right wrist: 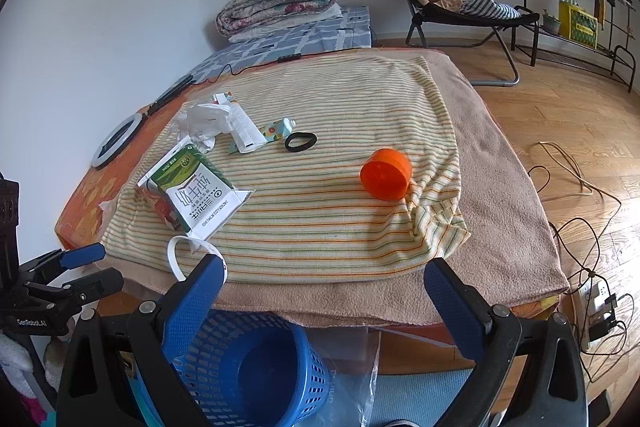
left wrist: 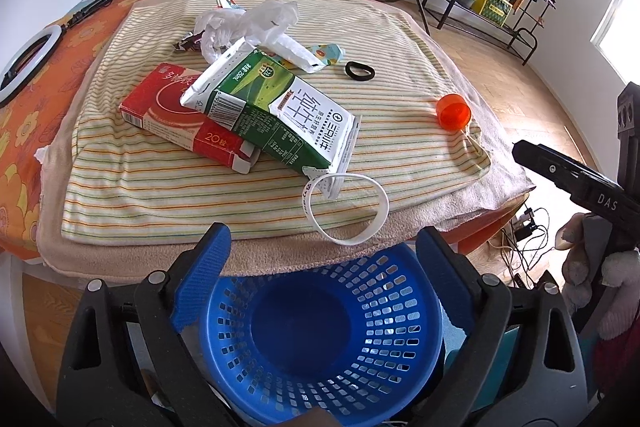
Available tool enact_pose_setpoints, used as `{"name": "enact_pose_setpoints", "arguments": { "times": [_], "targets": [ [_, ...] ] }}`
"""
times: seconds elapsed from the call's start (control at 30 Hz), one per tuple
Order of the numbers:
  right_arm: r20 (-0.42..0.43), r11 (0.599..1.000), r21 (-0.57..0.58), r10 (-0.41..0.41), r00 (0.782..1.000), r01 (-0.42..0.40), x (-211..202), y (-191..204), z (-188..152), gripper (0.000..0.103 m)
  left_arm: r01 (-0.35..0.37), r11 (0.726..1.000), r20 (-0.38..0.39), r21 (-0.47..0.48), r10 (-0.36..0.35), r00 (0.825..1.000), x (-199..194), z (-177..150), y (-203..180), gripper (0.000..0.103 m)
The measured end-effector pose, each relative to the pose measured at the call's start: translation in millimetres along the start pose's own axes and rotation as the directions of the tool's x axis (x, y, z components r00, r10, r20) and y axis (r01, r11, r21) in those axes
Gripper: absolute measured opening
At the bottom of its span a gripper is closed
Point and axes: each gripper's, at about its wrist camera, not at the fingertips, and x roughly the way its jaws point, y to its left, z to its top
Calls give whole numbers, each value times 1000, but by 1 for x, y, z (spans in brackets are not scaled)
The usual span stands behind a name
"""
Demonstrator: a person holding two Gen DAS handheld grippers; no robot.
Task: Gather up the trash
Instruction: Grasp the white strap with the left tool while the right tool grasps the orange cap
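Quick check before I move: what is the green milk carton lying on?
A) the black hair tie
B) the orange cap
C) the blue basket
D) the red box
D: the milk carton lies across the red box, well apart from the cap and tie.

Orange cap (right wrist: 386, 174) on striped cloth (right wrist: 340, 227)

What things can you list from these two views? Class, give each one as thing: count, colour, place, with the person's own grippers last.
milk carton: one, green and white, atop the red box
red box: one, red, left on striped cloth
plastic wrappers: a crumpled clump, clear and white, far side
small patterned carton: one, teal patterned, beside the wrappers
hair tie: one, black, mid cloth
cap: one, orange, right on cloth
white band: one, white, near edge
basket: one, blue, below the edge
left gripper: open
right gripper: open
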Motion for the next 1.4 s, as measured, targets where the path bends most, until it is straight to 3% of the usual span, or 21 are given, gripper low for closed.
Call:
{"name": "enact_pose_setpoints", "arguments": {
  "times": [0.07,0.4,0.53,0.87,0.93,1.1,1.17,1.4],
  "targets": [
    [-1,1000,-7,-15,1000,15,4,-5,9,101,-3,1000,-19,5,3,1000,7,3,0,82],
    [-26,995,-82,-54,998,52,32,-22,51,97,-7,1000,-110,1,7,994,44,15,11,65],
    [-47,991,-116,-68,997,62,48,-26,58,97,4,1000,-135,-19,-6,991,57,19,19,53],
    [-102,991,-86,-111,989,103,89,-33,67,95,28,999,-161,-26,-32,986,75,23,21,45],
    [-103,989,-90,-124,987,115,94,-32,69,94,28,999,-168,-24,-31,985,79,24,19,39],
    [-136,987,-98,-143,980,130,110,-31,70,83,37,999,-169,-37,-43,985,82,24,21,25],
    [-144,986,-93,-149,978,136,113,-32,69,81,43,998,-166,-39,-48,985,81,24,20,13],
    [-164,992,-68,-121,979,111,116,-36,65,56,44,999,-140,-29,-48,989,75,25,17,7]
  ]
}}
